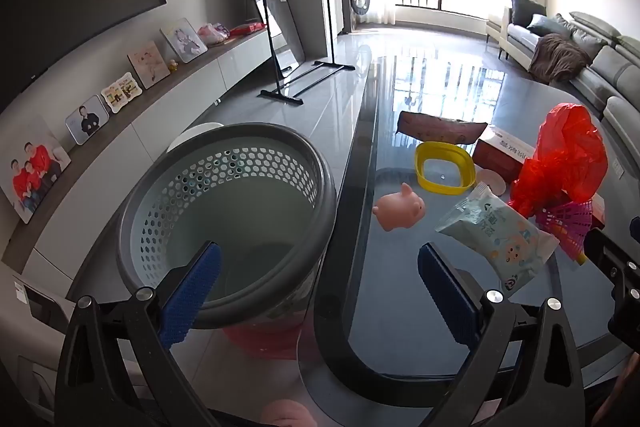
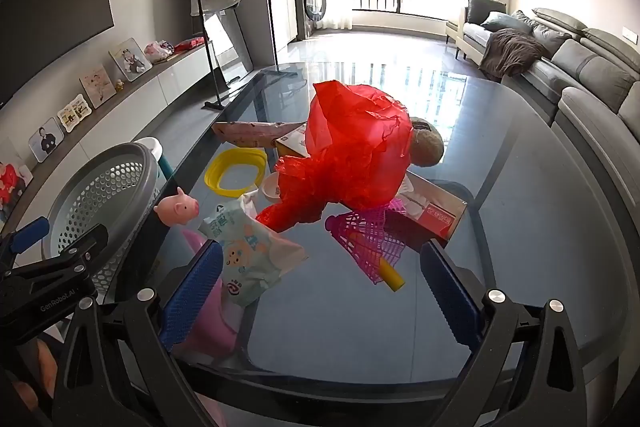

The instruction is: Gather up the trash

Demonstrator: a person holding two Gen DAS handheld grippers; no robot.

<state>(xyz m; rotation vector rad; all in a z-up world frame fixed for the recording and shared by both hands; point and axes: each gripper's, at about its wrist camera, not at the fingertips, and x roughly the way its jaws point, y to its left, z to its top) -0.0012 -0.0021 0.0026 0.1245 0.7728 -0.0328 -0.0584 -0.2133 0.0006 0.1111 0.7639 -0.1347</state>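
A grey perforated bin [image 1: 224, 223] stands on the floor left of the glass table [image 1: 400, 291]; it looks empty inside. On the table lie a crumpled red plastic bag [image 2: 356, 159], a wet-wipe packet [image 2: 250, 259], a pink shuttlecock with a yellow tip [image 2: 372, 247] and a flat pink wrapper [image 2: 256, 133]. My left gripper [image 1: 318, 291] is open and empty above the bin's right rim. My right gripper [image 2: 320, 291] is open and empty over the table, just short of the packet and shuttlecock. The packet [image 1: 500, 247] and bag [image 1: 560, 163] also show in the left wrist view.
A pink toy pig [image 2: 178, 211], a yellow ring bowl [image 2: 236, 171], a red tissue box [image 2: 436, 211] and a brown fuzzy ball [image 2: 430, 147] sit on the table. A clothes rack [image 1: 276, 11] stands beyond the bin. A grey sofa [image 2: 580, 79] lines the right.
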